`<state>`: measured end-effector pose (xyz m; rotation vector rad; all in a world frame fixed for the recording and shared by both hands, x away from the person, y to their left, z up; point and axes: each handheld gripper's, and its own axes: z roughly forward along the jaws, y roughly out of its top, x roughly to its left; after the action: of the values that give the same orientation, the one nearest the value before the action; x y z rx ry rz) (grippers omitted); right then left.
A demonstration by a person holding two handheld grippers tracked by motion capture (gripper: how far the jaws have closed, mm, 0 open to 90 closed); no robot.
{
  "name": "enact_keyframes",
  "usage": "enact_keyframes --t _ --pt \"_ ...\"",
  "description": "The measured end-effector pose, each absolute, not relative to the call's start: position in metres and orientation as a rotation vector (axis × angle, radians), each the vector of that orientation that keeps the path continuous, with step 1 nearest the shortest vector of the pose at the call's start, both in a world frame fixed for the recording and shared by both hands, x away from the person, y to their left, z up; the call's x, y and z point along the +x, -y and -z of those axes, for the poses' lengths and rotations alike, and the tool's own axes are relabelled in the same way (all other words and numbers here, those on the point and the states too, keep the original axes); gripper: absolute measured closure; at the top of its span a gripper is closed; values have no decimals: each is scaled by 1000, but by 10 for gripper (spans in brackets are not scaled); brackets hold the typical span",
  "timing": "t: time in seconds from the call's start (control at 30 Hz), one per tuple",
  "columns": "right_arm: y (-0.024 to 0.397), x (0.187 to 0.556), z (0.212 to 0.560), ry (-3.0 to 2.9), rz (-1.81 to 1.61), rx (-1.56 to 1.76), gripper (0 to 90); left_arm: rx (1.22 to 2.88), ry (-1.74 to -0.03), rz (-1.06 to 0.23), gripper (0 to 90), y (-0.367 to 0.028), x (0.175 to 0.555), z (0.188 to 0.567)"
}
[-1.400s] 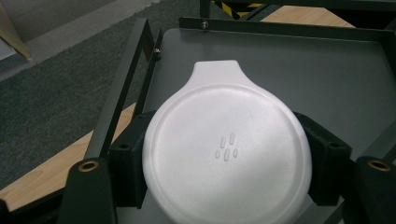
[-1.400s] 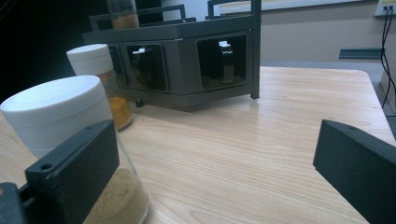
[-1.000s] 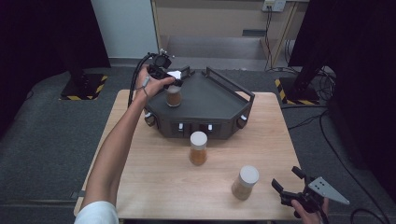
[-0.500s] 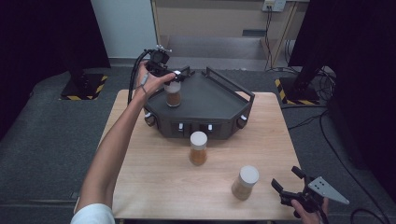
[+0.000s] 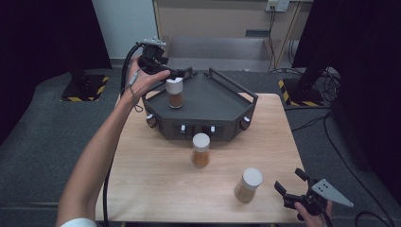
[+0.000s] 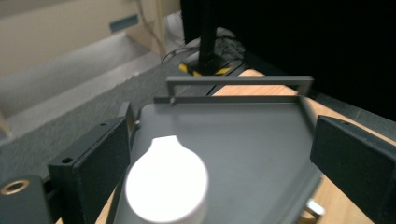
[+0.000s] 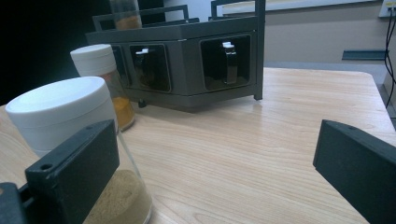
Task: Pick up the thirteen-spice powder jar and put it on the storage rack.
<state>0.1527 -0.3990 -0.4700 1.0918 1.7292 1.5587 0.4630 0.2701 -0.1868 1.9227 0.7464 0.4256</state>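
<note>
**Spice jar set down on the dark tray**

The glass jar of brown spice with a white lid (image 5: 175, 92) stands upright at the back left of the dark grey angular tray (image 5: 213, 101) on the wooden tabletop (image 5: 156, 175). The left gripper (image 5: 174, 74) sits just behind the lid, its jaws having just opened and now released, the lid low between them in the left gripper view. Two more white-lidded jars (image 5: 201, 149) (image 5: 248, 185) stand on the tabletop. The right gripper (image 5: 289, 188) rests near the front jar, jaws spread wide, grasping nothing.

front: 2 jars (image 5: 201, 149) block rack (image 5: 203, 124) | right tabletop (image 5: 274, 137) free
</note>
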Motion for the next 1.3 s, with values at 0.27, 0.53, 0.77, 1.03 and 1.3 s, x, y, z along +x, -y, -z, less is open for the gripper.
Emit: enact_keyframes --t 0.27,0.53,0.77,1.03,1.3 --pt "397 152 469 -1735 -1556 1084 8 1856 -650 -387 55 -294 423 203" --pt "397 153 469 -1733 -1552 1081 8 1814 -560 -360 55 -309 392 215" --pt "397 153 469 -1737 -1555 1073 8 1824 -497 -357 57 -308 367 234" --pt "397 153 469 -1737 -1555 1070 8 1821 -434 -393 56 -306 337 249" --pt "397 153 469 -1741 -1556 1075 8 1832 -411 -390 57 -305 319 268"
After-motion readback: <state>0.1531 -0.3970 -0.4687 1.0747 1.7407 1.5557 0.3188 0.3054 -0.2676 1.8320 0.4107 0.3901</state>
